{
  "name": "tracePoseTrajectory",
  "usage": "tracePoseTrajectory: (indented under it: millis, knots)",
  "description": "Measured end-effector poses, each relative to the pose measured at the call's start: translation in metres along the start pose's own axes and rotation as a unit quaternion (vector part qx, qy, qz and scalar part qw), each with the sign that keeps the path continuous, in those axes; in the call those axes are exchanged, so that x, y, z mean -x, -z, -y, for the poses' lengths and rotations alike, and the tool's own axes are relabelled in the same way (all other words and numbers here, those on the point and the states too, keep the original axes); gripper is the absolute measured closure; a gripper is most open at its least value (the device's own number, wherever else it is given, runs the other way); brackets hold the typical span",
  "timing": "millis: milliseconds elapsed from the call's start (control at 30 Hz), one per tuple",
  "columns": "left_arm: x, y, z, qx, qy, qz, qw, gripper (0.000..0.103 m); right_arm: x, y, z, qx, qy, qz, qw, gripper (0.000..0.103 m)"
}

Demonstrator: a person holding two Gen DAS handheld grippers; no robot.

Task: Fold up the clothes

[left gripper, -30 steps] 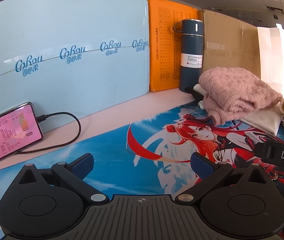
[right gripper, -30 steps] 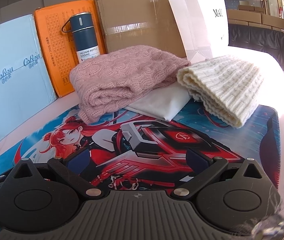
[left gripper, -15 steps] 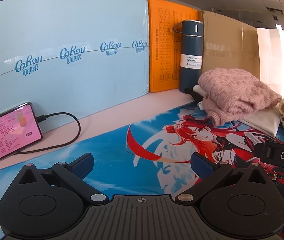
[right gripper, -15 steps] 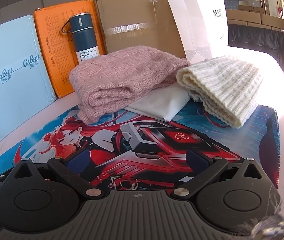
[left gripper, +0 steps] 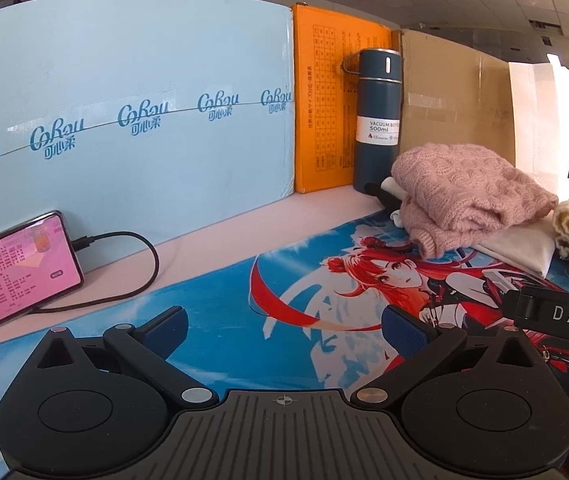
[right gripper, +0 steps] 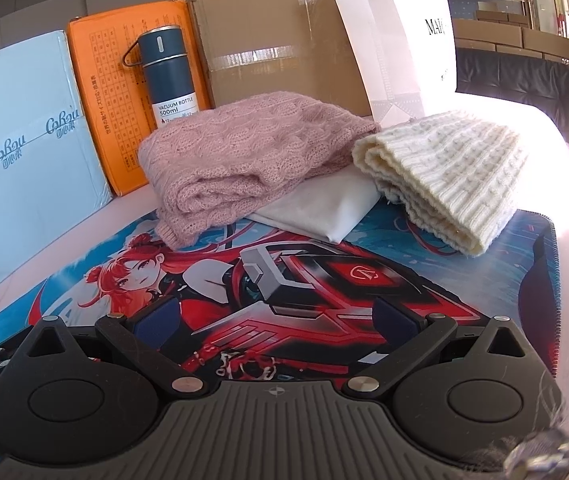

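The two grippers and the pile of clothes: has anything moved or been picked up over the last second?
Nothing visibly changed. The left gripper and the right gripper stay open and empty above the printed mat. The pink sweater, the white cloth under it and the cream knit lie untouched where they were.

Both wrist views sit low over the mat [left gripper: 212,312] — sharing the pink sweater [right gripper: 244,148].
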State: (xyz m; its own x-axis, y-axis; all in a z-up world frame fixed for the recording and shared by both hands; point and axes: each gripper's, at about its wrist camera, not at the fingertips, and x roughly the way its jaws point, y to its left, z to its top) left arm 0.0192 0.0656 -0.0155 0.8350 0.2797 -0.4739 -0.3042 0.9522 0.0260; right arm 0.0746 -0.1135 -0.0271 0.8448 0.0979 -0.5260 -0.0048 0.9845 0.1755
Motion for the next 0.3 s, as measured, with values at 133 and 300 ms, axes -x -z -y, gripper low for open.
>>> tracePoseTrajectory:
  millis: [133, 300]
  knots:
    - [0.0001, -0.0002, -0.0003, 0.002, -0.003, 0.0, 1.0, 0.0, 0.0003, 0.0001, 0.0002, -0.001, 0.0, 0.0, 1.0, 0.0]
    - [-0.0004, -0.0002, -0.0019, 0.005, -0.007, -0.002, 1.0, 0.0, 0.0003, 0.0, 0.0, 0.0, -0.001, 0.0, 1.0, 0.0]
